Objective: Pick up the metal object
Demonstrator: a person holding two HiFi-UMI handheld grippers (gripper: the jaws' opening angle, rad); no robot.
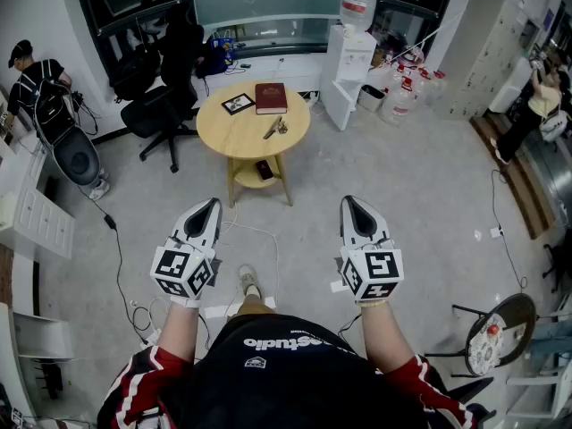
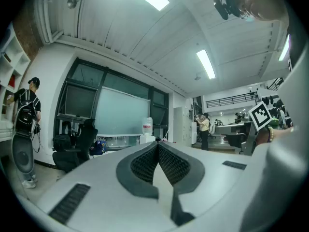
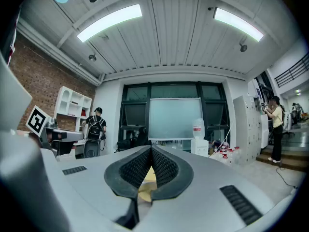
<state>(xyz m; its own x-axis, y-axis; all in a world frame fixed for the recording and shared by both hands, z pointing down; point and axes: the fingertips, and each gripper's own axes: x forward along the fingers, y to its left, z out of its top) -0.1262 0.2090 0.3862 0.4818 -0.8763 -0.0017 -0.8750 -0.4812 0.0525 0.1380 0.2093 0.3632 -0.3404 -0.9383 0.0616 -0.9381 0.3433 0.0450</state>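
Note:
A small metal object [image 1: 275, 129] lies on the round wooden table [image 1: 239, 132] across the room, next to a dark red book [image 1: 271, 97] and a small framed picture [image 1: 238, 104]. Both grippers are held out in front of the person, well short of the table. My left gripper [image 1: 213, 206] is shut and holds nothing; in the left gripper view its jaw tips [image 2: 157, 145] meet. My right gripper [image 1: 350, 202] is also shut and empty, and in the right gripper view a sliver of the table [image 3: 146, 180] shows below its closed tips [image 3: 151, 149].
A black office chair [image 1: 165, 105] stands left of the table and a water dispenser [image 1: 350, 52] with several bottles [image 1: 407, 92] to its right. People stand at the far left [image 1: 40, 83] and far right [image 1: 541, 96]. Cables [image 1: 116, 239] trail over the floor. A dark item [image 1: 264, 170] sits on the table's lower shelf.

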